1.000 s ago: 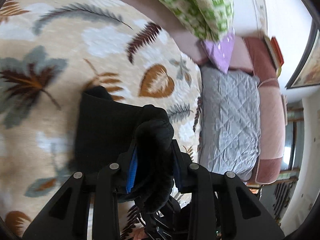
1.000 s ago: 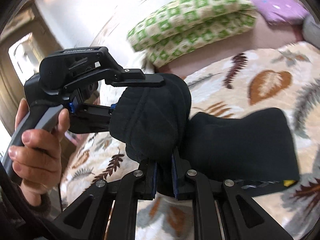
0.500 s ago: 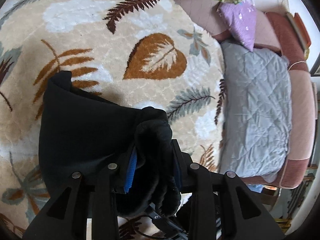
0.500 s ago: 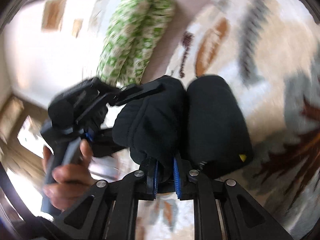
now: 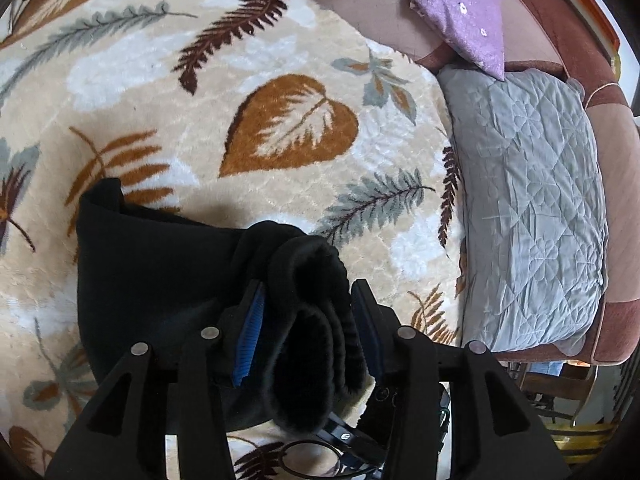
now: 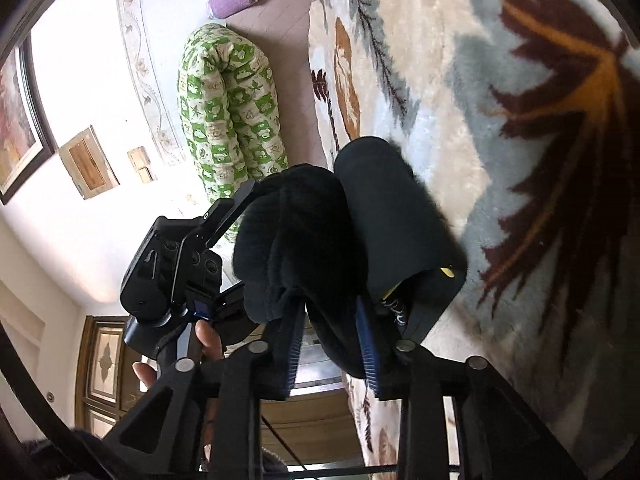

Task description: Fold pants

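The black fleece pants (image 5: 152, 280) are bunched and held up over the leaf-patterned blanket (image 5: 200, 100). My left gripper (image 5: 308, 320) is shut on a thick fold of the pants, with blue pads on both sides of the cloth. My right gripper (image 6: 330, 340) is shut on another fold of the pants (image 6: 304, 232); a rolled part with a yellow tag (image 6: 446, 272) hangs to its right. The left gripper body and the hand holding it show in the right wrist view (image 6: 176, 272).
A grey quilted cushion (image 5: 528, 208) lies right of the blanket on a pink bed. A purple pillow (image 5: 468, 24) and a green patterned quilt (image 6: 228, 112) lie at the far edge. A wall with pictures and a wooden cabinet (image 6: 108, 364) stand beyond.
Both grippers kept hold of the pants. The right gripper rolled strongly, so its view turned sideways. The left gripper dropped closer to the blanket and the pants hang lower.
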Demonstrator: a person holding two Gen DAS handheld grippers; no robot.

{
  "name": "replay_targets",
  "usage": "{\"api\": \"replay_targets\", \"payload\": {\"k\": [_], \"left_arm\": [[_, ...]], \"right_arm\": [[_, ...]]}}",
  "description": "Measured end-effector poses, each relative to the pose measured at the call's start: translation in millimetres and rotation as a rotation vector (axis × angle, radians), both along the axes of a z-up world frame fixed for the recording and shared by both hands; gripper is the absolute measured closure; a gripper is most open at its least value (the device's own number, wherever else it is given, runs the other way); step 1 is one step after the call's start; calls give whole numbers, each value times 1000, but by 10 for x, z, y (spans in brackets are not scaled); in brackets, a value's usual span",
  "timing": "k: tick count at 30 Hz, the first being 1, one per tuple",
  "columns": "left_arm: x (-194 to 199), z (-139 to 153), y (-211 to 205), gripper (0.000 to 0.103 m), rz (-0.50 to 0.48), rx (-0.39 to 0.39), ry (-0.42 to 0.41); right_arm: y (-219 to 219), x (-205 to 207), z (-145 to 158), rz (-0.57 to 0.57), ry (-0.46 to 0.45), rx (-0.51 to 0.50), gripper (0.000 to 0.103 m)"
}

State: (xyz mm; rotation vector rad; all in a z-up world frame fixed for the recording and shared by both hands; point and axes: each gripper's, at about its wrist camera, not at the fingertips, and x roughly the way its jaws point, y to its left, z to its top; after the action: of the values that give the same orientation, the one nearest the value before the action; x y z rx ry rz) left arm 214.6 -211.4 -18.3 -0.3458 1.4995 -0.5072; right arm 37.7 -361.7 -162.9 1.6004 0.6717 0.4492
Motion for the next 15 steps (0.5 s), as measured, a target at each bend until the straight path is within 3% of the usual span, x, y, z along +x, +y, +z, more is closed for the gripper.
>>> {"api": "replay_targets", "payload": {"k": [1, 3, 4, 8, 11, 15], "left_arm": [[6, 27, 16, 61, 5, -2, -6], [18, 57, 27, 61, 5, -9, -7], [25, 76, 28, 61, 0, -2, -9], [-24, 193, 145, 61, -1, -16, -33], [-127, 252, 379, 61, 5, -38, -62], [-340, 210, 766, 61, 34, -49, -106]], "right_arm": [[-21, 2, 14, -1, 0, 4, 69], [-97, -46, 45, -20, -5, 10, 49], [-157, -86, 75, -31, -7, 3, 45], [-328, -162, 290, -32, -40, -76, 44], [-469, -150, 597, -36, -84, -231, 44], [-532, 112, 901, 23, -61, -489, 43]]}}
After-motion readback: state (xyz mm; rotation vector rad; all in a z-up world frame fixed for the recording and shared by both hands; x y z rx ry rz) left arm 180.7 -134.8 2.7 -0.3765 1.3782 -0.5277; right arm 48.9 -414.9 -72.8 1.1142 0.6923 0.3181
